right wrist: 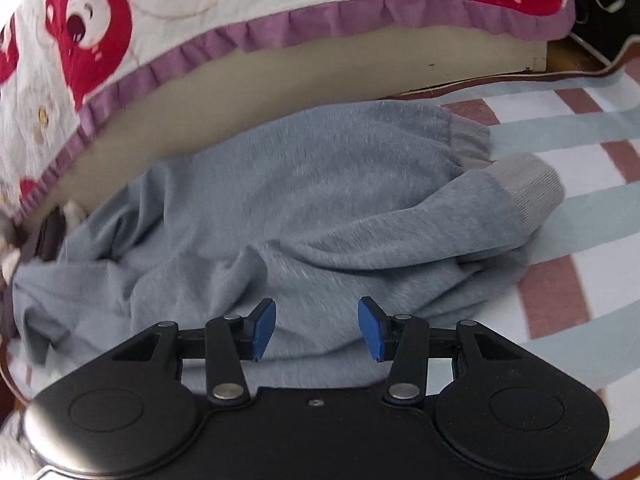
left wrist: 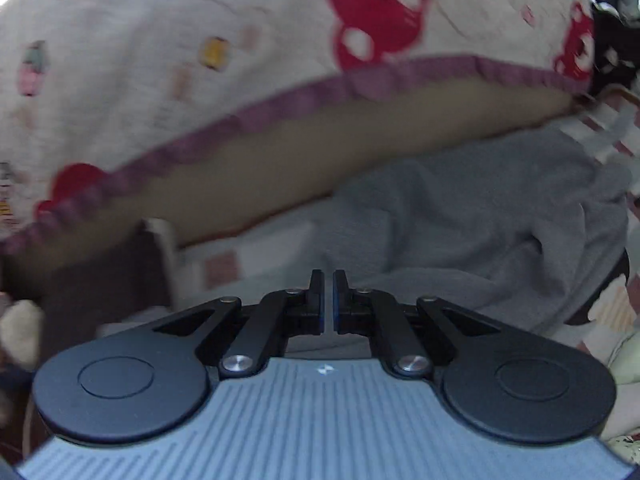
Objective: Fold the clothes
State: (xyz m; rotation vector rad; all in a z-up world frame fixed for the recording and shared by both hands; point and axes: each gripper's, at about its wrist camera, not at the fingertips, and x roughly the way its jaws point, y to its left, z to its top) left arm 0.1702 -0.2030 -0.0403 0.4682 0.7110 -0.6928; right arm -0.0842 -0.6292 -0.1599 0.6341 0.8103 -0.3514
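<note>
A grey sweatshirt (right wrist: 304,208) lies rumpled on a striped mat, its ribbed cuff (right wrist: 532,184) pointing right and the ribbed hem (right wrist: 468,140) behind it. My right gripper (right wrist: 316,326) hovers over the near edge of the garment, open, blue pads apart with nothing between them. In the left wrist view the same grey sweatshirt (left wrist: 472,216) fills the right middle. My left gripper (left wrist: 328,300) sits near its left edge with the fingers almost together and nothing visibly caught between them.
A bed side with a beige mattress edge (right wrist: 304,76) and a white quilt with red bears and a purple frill (right wrist: 256,36) runs along the back. The striped mat (right wrist: 580,248) extends to the right. Dark clutter (right wrist: 600,8) sits at far right.
</note>
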